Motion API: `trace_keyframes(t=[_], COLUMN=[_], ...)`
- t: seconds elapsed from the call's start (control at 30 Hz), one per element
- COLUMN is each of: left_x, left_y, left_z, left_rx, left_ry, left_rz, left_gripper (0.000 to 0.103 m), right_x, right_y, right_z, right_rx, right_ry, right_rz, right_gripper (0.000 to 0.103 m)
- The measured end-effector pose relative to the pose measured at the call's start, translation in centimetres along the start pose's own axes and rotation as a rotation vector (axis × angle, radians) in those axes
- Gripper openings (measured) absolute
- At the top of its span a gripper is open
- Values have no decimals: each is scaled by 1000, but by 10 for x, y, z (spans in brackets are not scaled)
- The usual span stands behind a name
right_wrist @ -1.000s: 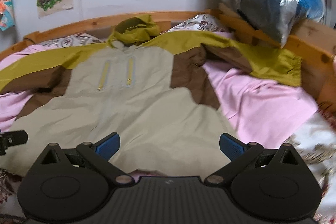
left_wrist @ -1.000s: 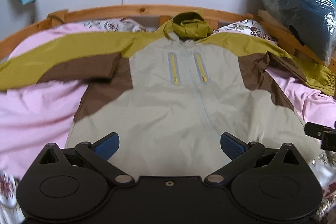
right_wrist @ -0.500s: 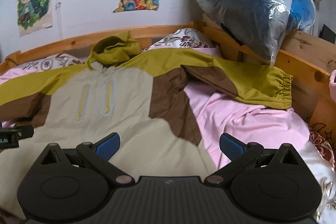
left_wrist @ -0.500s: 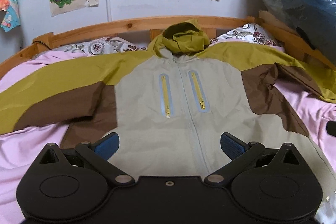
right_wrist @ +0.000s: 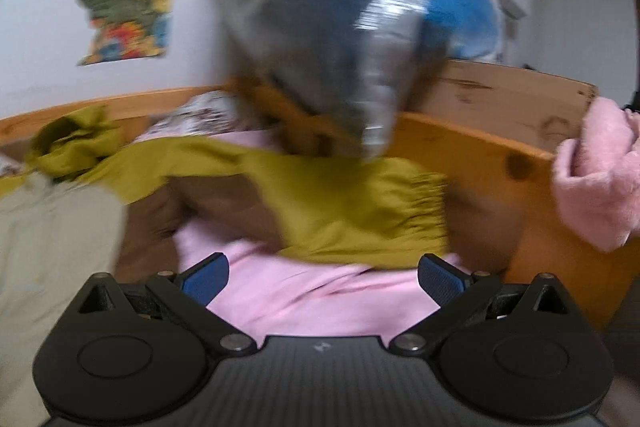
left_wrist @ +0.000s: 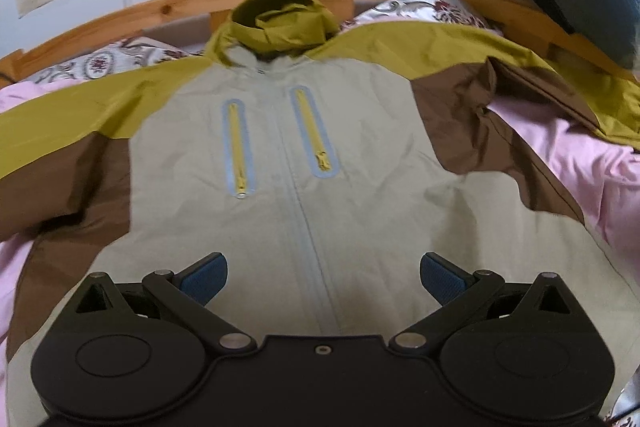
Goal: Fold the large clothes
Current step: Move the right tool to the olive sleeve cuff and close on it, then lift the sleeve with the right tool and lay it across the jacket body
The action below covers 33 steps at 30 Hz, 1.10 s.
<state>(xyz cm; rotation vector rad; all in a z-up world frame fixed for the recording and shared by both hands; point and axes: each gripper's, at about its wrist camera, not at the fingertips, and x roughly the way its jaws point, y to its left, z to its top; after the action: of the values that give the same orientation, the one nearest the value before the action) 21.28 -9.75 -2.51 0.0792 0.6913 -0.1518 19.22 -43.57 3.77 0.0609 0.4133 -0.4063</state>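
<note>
A large hooded jacket, beige with brown and olive sleeves and two yellow chest zips, lies face up and spread flat on a pink sheet. My left gripper is open and empty, hovering over the jacket's lower front by the centre zip. My right gripper is open and empty over the pink sheet, just short of the jacket's olive right sleeve and its elastic cuff. The right wrist view is blurred.
A wooden bed frame runs behind the hood and along the right side. A plastic-wrapped bundle of bedding sits on the frame above the sleeve. A pink fluffy cloth hangs on the frame. Floral pillows lie beside the hood.
My right gripper has swung right, from over the jacket's hem toward the right sleeve cuff. My left gripper has moved forward over the jacket's front. Both stay open.
</note>
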Motion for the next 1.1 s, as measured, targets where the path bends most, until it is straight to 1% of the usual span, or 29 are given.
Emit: trace_keyframes(t=[0.1, 0.23, 0.3, 0.33, 0.37, 0.43, 0.5, 0.53, 0.6, 0.67, 0.73, 0.77, 0.87, 0.97, 1.03, 1.1], left_x=[4, 2, -1, -3, -5, -10, -15, -16, -19, -21, -22, -23, -25, -29, -31, -33], left_y=[1, 7, 10, 12, 12, 16, 20, 22, 27, 31, 34, 35, 39, 44, 48, 52], left_z=[0, -1, 0, 1, 1, 2, 3, 3, 5, 6, 8, 9, 10, 9, 8, 8], left_rx=[14, 17, 15, 11, 9, 2, -5, -9, -25, -42, -57, -63, -70, -79, -89, -100], left_ry=[13, 17, 13, 9, 3, -10, -24, -30, -41, -49, -57, -60, -74, -91, -97, -99], left_rz=[-18, -22, -13, -11, -8, -5, -5, -3, -3, -6, -7, -9, -12, -6, 2, 8], left_gripper=[102, 102, 102, 102, 102, 102, 102, 102, 102, 102, 102, 102, 102, 102, 102, 102], right_x=[30, 63, 77, 82, 87, 90, 87, 83, 71, 53, 30, 18, -7, -23, -29, -33], right_y=[-20, -46, -53, -55, -56, -55, -53, -52, -47, -32, -16, -6, 28, 51, 65, 78], right_z=[8, 13, 12, 11, 9, 6, 5, 6, 7, 12, 15, 17, 18, 17, 20, 27], right_rx=[-4, 105, 137, 149, 163, 180, 180, 172, 157, 106, 58, 25, -67, -103, -130, -162], right_ry=[38, 88, 107, 113, 117, 117, 91, 79, 54, 13, -40, -66, -113, -135, -147, -182], right_rz=[-23, -30, -28, -31, -29, -44, -79, -92, -68, -39, 16, 58, 152, 232, 260, 290], right_gripper=[97, 95, 92, 87, 78, 74, 46, 38, 29, 3, 3, 3, 3, 2, 2, 2])
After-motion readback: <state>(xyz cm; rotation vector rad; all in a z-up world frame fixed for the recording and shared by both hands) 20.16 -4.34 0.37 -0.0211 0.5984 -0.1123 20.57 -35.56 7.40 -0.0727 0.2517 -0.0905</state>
